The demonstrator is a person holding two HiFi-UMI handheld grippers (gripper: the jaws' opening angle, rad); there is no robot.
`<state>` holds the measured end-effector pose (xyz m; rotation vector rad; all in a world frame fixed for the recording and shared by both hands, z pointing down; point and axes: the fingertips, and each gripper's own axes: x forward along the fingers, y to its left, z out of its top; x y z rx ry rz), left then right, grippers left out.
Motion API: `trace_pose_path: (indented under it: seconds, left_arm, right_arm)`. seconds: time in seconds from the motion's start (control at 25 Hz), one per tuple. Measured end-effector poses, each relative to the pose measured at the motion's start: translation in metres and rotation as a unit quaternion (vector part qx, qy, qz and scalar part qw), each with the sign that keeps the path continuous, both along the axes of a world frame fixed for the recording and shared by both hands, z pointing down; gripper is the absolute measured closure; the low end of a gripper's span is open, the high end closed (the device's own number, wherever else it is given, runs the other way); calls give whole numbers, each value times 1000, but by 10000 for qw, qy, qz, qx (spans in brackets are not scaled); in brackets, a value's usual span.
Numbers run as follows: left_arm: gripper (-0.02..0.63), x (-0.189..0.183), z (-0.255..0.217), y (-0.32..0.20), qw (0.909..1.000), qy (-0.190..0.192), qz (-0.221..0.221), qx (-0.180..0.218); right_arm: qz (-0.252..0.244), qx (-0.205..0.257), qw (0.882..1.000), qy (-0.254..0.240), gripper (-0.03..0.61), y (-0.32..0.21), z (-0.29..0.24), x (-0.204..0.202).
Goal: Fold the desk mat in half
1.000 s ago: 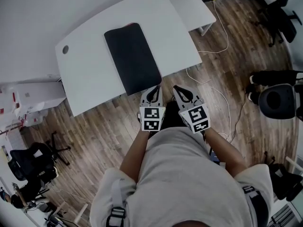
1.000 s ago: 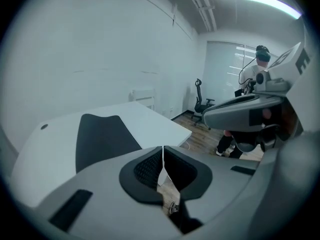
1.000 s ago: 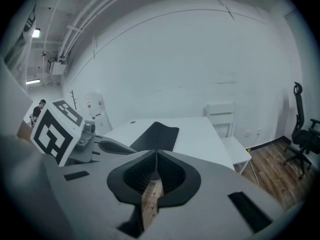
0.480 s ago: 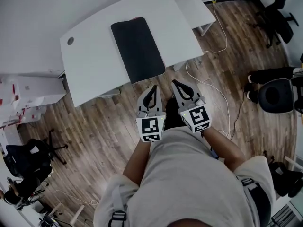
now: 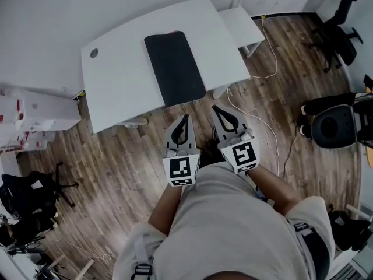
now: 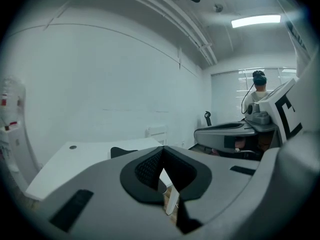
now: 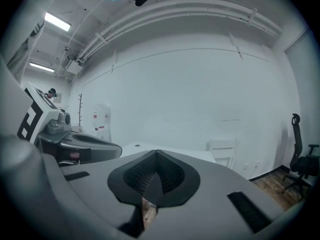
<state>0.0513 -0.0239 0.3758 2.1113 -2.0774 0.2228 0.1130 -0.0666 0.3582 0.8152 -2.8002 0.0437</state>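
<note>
Right now the desk mat [image 5: 175,67] lies flat on the white bench [image 5: 116,83]. It is a dark, long shape with its long sides running away from the person. A thin reddish strip shows at its far short end. From up here I cannot tell if it is one layer or two. So this could be a mat that is open and waiting, or a mat that is folded already with the person standing back from it.

Either way, I think a good fold looks the same. The two short ends meet, the corners sit right on top of each other, and the bend runs straight across the middle. A soft mat like this may slide or spring open, so I think it needs a grip at two corners of one end at once, one for each gripper.

The left gripper [image 5: 185,119] is closed with nothing in it. In the left gripper view its jaws touch, and only a bit of the mat shows far off on the bench. The right gripper [image 5: 218,109] is closed and empty too.

Both grippers are over the wood floor [image 5: 116,156], near the front edge of the bench but not over it. They sit side by side and point at the bench. The left arm [image 5: 165,200] and right arm [image 5: 274,185] are bent and held close to the body.
</note>
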Motion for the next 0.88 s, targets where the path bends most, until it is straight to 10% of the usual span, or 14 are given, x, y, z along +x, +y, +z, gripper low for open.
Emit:
trace_pose_path:
  seconds: [0.88]
  left_arm:
    - [603, 37, 6, -37, 9985, -178, 397, -334]
  right_arm:
    - [10, -25, 9999, 124, 540, -35, -2, 23]
